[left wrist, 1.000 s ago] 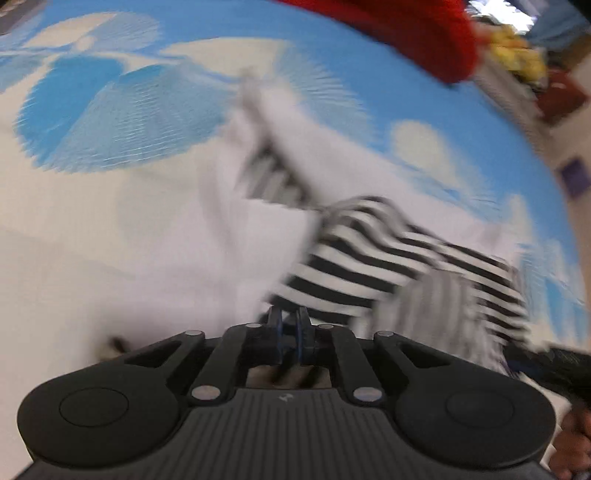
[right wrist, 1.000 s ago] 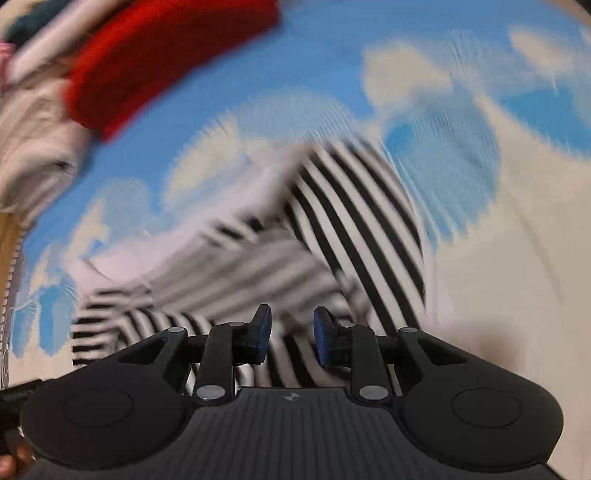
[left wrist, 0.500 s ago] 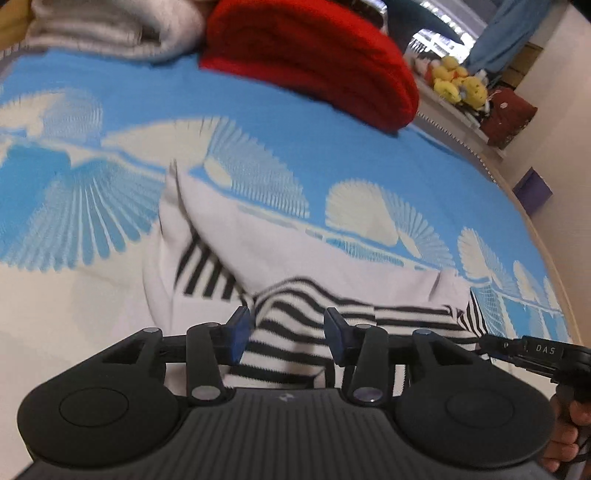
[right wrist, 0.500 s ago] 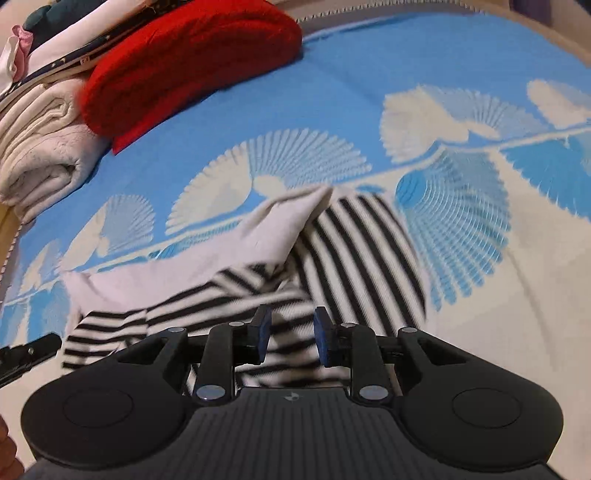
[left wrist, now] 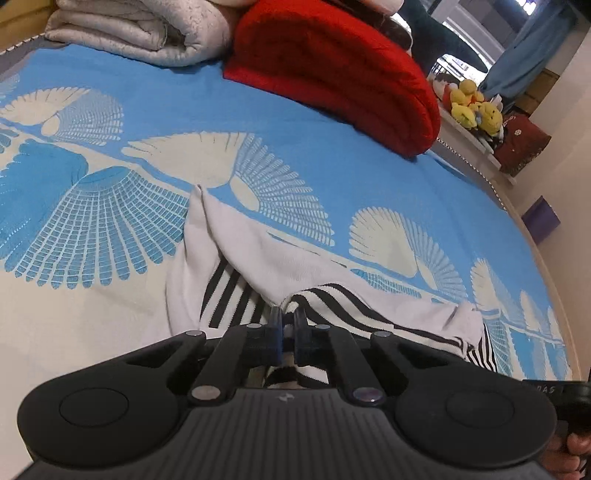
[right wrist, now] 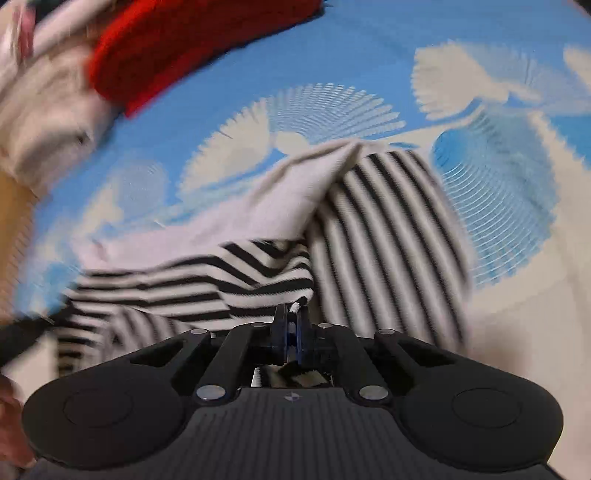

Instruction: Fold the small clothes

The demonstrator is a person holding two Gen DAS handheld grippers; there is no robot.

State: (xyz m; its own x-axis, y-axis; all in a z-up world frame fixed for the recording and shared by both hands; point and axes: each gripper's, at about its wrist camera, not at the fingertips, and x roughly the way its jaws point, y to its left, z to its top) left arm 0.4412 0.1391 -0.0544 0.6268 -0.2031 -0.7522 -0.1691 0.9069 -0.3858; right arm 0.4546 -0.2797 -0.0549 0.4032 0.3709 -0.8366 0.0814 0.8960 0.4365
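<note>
A small black-and-white striped garment (left wrist: 229, 295) with a white inside (left wrist: 280, 254) lies crumpled on the blue and cream bedspread (left wrist: 295, 147). My left gripper (left wrist: 289, 314) points down at its near edge, jaws closing tight with a fold of striped cloth pinched between the pads. In the blurred right wrist view the same garment (right wrist: 388, 221) spreads ahead. My right gripper (right wrist: 293, 312) has its jaws closing tight on a striped edge, a white tuft showing between the pads. The other gripper's dark body (left wrist: 554, 391) and a hand (left wrist: 569, 450) show at the lower right.
A folded red blanket (left wrist: 332, 74) and a folded cream quilt (left wrist: 147, 29) lie at the far side of the bed. Yellow plush toys (left wrist: 472, 107) sit on a ledge beyond it. The bed's edge curves down the right, with a purple box (left wrist: 541, 223) on the floor.
Half a second ago both grippers hung open over the striped cloth; now both are shut on it. The left view has tilted up a little, and the right view has gone blurred.
</note>
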